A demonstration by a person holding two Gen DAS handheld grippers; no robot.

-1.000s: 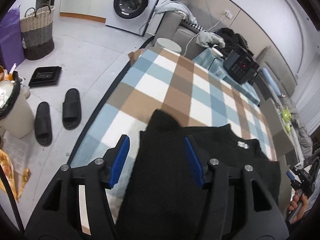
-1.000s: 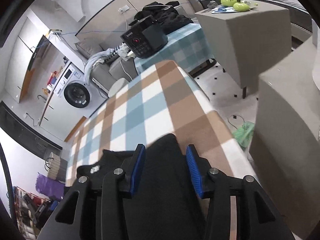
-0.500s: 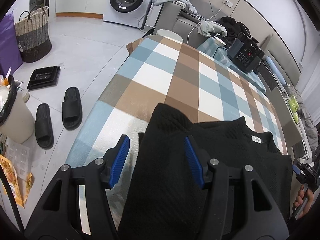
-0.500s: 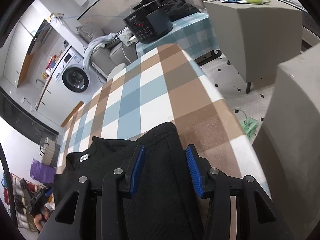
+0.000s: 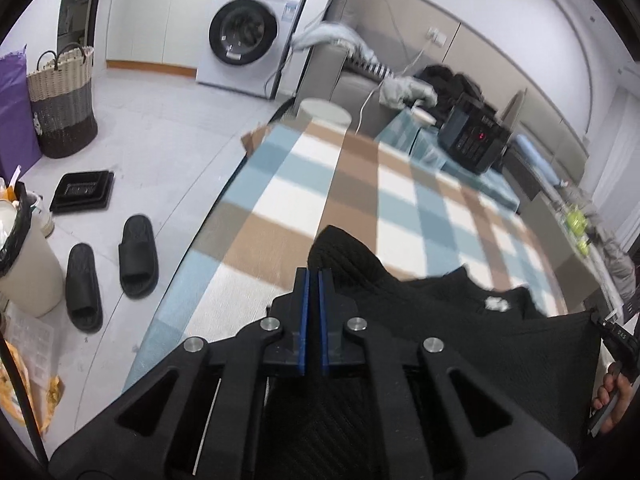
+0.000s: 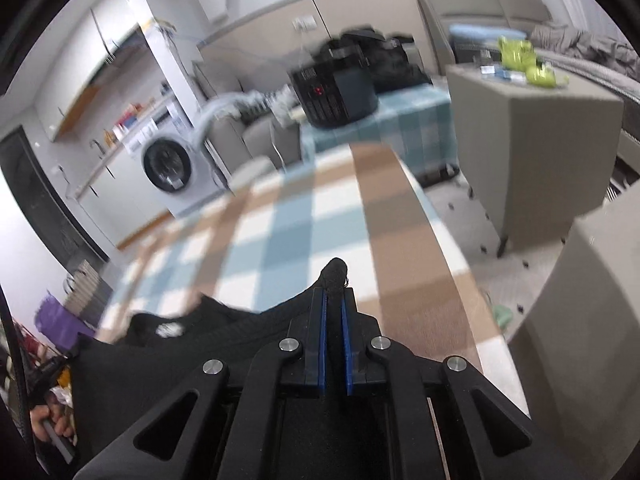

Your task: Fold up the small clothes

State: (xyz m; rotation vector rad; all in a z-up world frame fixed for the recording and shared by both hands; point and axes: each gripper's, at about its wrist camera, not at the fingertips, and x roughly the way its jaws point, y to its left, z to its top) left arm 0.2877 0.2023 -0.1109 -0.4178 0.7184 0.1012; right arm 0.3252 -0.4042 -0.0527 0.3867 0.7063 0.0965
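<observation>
Washing machine (image 5: 248, 36): you see a label strip on its panel, but the print is too small and blurred to read.
Black appliance (image 5: 474, 142): you can make out a red lit display and pale marks near its top edge; no character can be told.
Garment tag (image 5: 496, 303): a white patch at the neck of your black sweater (image 5: 460, 320); any print on it is blurred out.
Right tool's body (image 5: 618, 336): at the right edge of your left wrist view you see small white characters on it, too small to read for certain.
</observation>
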